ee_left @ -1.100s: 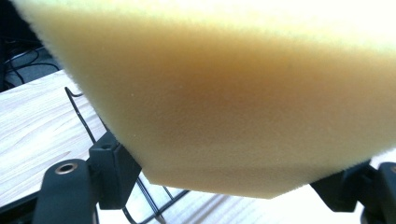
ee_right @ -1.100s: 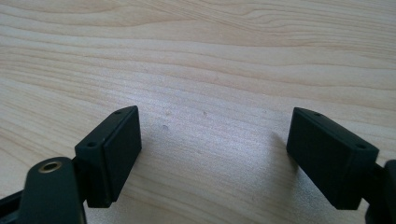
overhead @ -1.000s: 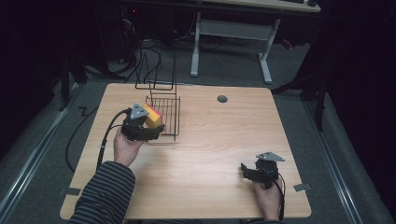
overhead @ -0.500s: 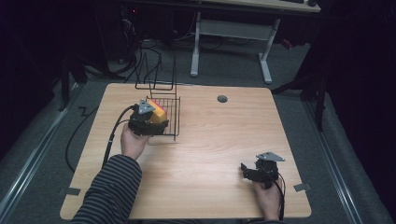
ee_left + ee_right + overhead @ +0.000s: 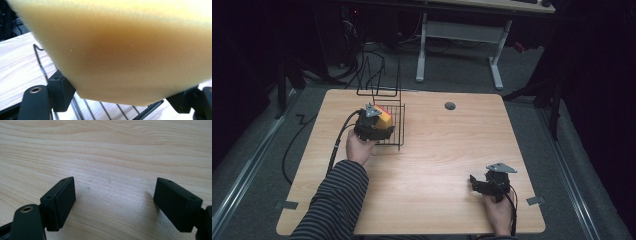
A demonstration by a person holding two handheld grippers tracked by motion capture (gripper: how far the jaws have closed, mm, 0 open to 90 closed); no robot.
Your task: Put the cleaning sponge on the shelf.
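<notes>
A yellow sponge [image 5: 130, 55] with a red upper edge [image 5: 384, 117] sits between the jaws of my left gripper [image 5: 379, 127], which is shut on it. The sponge hangs just over the black wire rack [image 5: 393, 131] at the table's left rear; rack wires [image 5: 100, 110] run right below the sponge's lower edge. My right gripper [image 5: 475, 183] rests low near the front right of the wooden table [image 5: 437, 150]. Its jaws stand wide apart in the right gripper view [image 5: 113, 202], with bare wood between them.
Behind the low rack stands a taller set of upright wire loops [image 5: 379, 80]. A round grommet hole [image 5: 450, 106] lies at the table's back centre. A black cable [image 5: 337, 145] trails from the left gripper off the left edge. A desk frame [image 5: 462, 45] stands beyond the table.
My left hand has carried the sponge rightward, away from me and a little lower, from beside the rack's left edge to over it. The right gripper has stayed still.
</notes>
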